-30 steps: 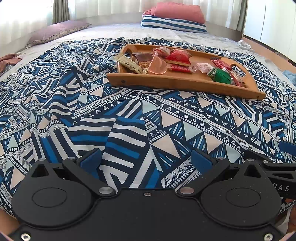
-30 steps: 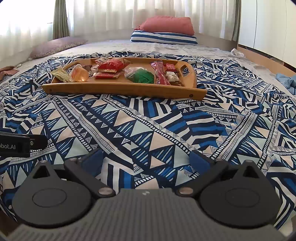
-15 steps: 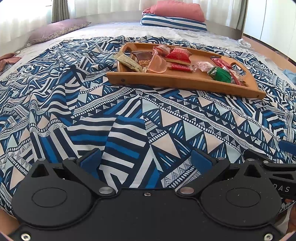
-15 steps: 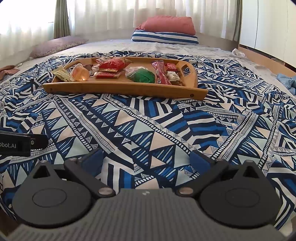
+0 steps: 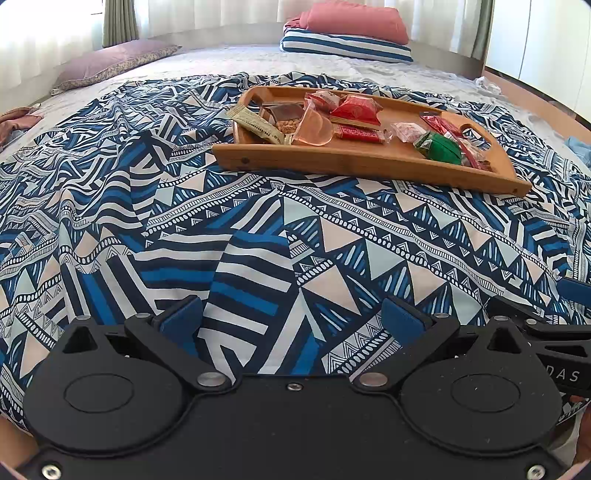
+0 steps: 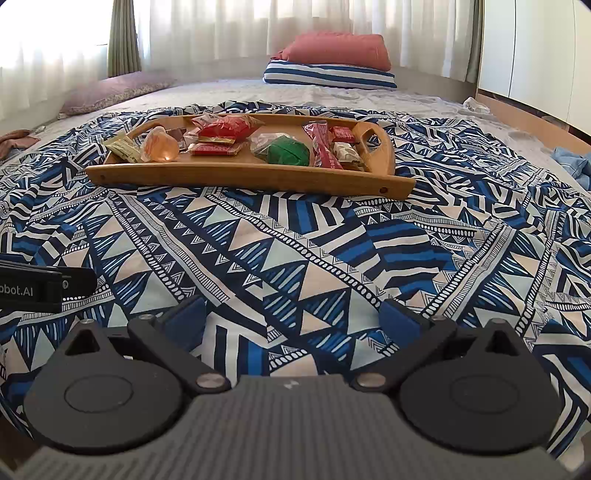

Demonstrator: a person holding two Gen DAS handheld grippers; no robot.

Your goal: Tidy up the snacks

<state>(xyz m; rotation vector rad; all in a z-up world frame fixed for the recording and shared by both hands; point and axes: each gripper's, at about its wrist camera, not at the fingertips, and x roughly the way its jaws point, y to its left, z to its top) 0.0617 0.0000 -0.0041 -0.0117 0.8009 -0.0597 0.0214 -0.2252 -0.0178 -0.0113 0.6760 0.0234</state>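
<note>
A wooden tray (image 5: 369, 158) full of snacks sits on a bed covered by a blue, white and beige patterned blanket (image 5: 258, 229). On the tray, from the left end as the left wrist camera sees it: a tan wrapped bar (image 5: 256, 125) leaning over the tray's edge, a clear pink packet (image 5: 314, 127) just beside it, a red pouch (image 5: 356, 108) behind a flat red bar (image 5: 360, 133), a small pale candy bag (image 5: 408, 131), a green packet (image 5: 441, 147), and red sticks (image 5: 443, 127) near the handle cutout. Something brown lies behind the pink packet, though it is too small to tell what.

The left gripper (image 5: 291, 314) hovers low over the blanket, well apart from the tray, its blue-tipped fingers (image 5: 183, 319) spread wide with nothing between them. The right gripper (image 6: 291, 314) is likewise spread wide and holds nothing, also well short of the tray (image 6: 251, 177). Each gripper's side shows at the edge of the other's view.

Farther back on the bed lie a pink pillow (image 6: 340, 50) on a striped pillow (image 6: 330, 75), and a mauve pillow (image 5: 114, 61) near the curtains (image 6: 258, 33).
</note>
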